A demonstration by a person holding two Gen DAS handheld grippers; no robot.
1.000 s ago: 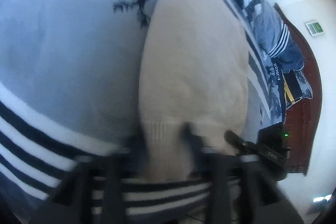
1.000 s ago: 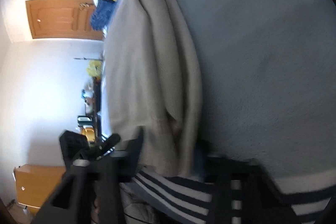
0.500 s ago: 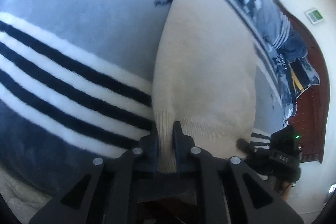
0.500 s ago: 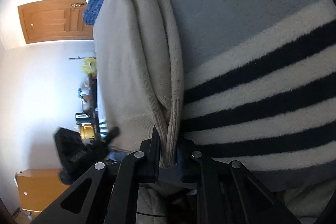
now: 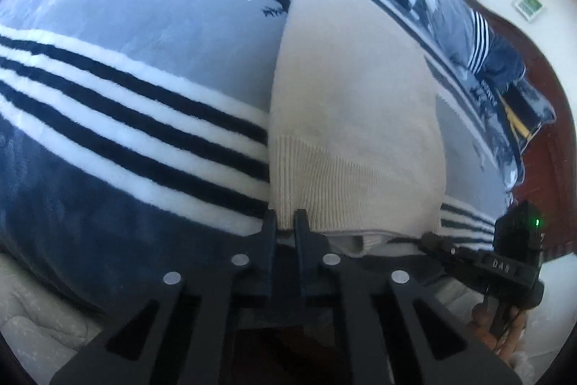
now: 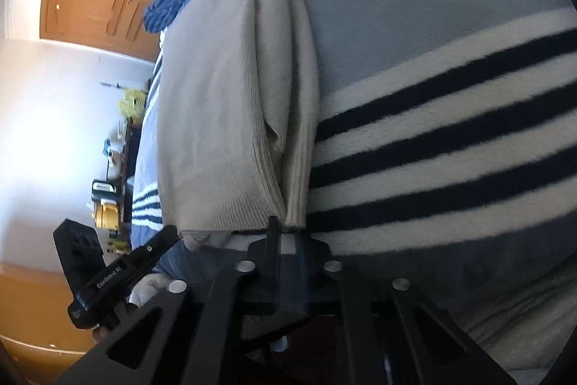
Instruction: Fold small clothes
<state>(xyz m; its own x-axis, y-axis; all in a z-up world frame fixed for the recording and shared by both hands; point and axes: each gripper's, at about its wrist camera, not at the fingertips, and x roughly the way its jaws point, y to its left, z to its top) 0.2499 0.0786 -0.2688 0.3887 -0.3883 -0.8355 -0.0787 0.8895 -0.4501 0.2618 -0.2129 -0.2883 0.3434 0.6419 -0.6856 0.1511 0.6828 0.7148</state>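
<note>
**Both grippers clamp the sweater's ribbed hem**

Left wrist view: the left gripper (image 5: pixel 285 222) pinches the near ribbed hem of the cream sweater (image 5: pixel 353 96), which lies on a striped blanket (image 5: pixel 126 103). The right gripper (image 5: pixel 501 262) reads "DAS".

Right wrist view: the right gripper (image 6: pixel 286 230) clamps the hem's other corner. The left gripper (image 6: pixel 122 273) is lettered "GenRobot.AI".

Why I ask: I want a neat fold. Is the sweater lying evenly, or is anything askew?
Slightly uneven: on the sweater, by the right gripper, loose folded layers bunch along the edge, and an inner layer sags below the hem near the left gripper.
</note>
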